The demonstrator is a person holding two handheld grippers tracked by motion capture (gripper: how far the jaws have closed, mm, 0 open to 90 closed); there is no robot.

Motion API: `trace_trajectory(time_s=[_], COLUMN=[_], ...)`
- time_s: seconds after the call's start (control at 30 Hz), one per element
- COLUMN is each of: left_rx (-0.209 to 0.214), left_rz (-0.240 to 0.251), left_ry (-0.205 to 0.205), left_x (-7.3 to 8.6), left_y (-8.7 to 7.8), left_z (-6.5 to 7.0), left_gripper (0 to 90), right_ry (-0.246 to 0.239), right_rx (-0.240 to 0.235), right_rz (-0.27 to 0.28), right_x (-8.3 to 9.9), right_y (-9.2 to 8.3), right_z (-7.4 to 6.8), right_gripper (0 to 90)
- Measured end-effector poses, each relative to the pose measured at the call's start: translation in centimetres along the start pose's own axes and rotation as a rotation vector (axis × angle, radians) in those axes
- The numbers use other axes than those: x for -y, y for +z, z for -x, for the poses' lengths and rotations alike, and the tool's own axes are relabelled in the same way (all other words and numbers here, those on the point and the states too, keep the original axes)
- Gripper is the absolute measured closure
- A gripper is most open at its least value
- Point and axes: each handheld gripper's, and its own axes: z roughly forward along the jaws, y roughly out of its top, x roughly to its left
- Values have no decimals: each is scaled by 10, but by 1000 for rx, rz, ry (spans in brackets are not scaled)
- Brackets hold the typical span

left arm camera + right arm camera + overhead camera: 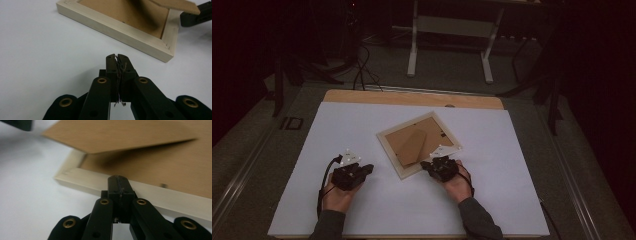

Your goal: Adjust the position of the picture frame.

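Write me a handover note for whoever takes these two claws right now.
Left claw: shut, empty, resting on the white table sheet, apart from the frame.
Right claw: shut, empty, tip at the frame's near edge; contact unclear.
Picture frame: face down mid-table, turned diamond-wise, brown backing board in place, easel stand sticking up.
Done: nothing visibly taken apart.
Left: probably handling the stand or backing; check the goal first.

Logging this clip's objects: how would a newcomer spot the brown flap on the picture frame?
Find the white sheet covering the table, then the pale wooden picture frame lying face down and turned cornerwise near its middle. The brown flap is the stand on the frame's brown backing, the one piece lifted off that flat board, just ahead of the right tongs.
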Motion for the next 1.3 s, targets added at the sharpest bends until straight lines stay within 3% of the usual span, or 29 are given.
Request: trace_trajectory(time_s=[0.1,0.3,0.53,0.77,1.13,1.3], left_rx=[4,-1,40,33,42,41], left_rz=[4,-12,-31,-25,-29,-29], left_ry=[-2,30,53,57,62,62], left_x=[0,-1,-1,-1,-1,-1], left_y=[-1,3,6,5,7,7], left_z=[0,9,12,14,17,17], left_gripper=[883,883,900,899,898,897], right_ry=[23,55,97,104,194,205], right_rx=[36,96,164,204,283,307], right_rz=[5,33,34,18,16,2], right_x=[1,2,3,0,-3,-6], right_y=[-7,-14,-14,-15,-16,-15], right_z=[15,37,61,75,103,111], right_gripper=[900,900,900,900,900,900])
